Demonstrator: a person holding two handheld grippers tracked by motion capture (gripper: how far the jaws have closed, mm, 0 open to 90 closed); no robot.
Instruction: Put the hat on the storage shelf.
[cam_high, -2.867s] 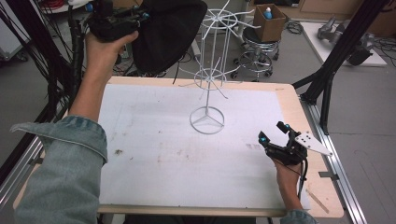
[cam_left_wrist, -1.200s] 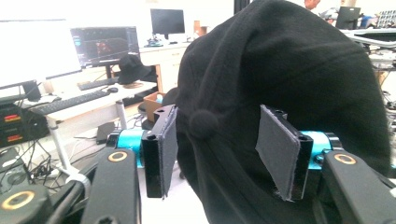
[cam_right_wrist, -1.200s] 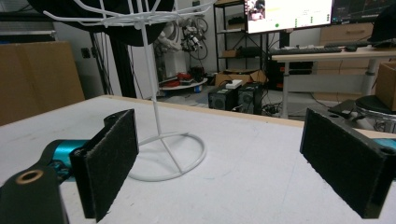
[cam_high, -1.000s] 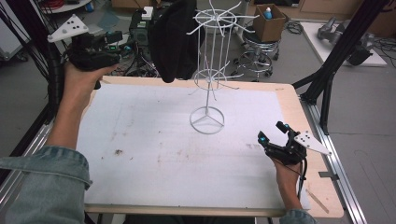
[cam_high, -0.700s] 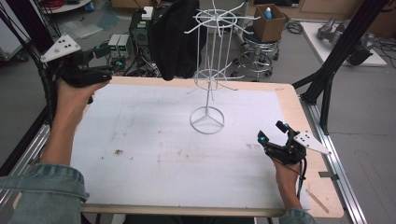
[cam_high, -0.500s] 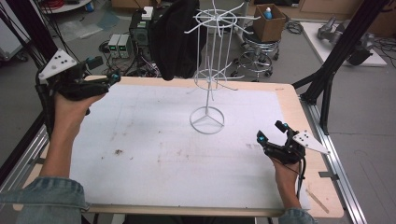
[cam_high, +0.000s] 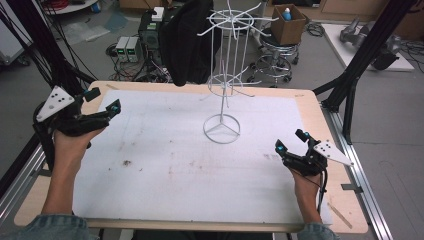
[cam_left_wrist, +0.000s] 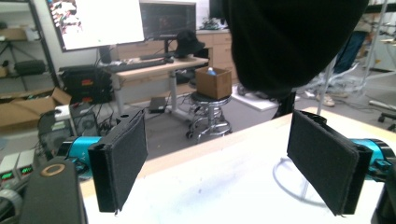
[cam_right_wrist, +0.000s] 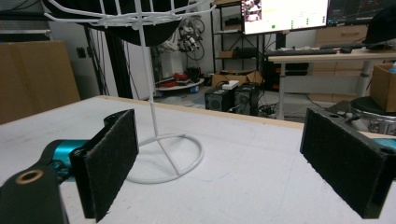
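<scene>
Black cloth (cam_high: 189, 42) now hangs on the white wire rack (cam_high: 223, 75) at the far side of the table (cam_high: 310, 105), w/ nobody holding it. Left gripper (cam_high: 102, 102) has let go and pulled back to the near-left edge, jaws spread, nothing btw them. Looks like the hanging is done. Cloth's long axis runs vertical, bottom edge pointing down, clear of the tabletop. Right gripper (cam_high: 290, 142) rests near-right, jaws also wide, well apart from the rack base.

Only the white wire rack (cam_high: 223, 75) with its hanging black cloth (cam_high: 189, 40) interrupts the table (cam_high: 150, 170).
</scene>
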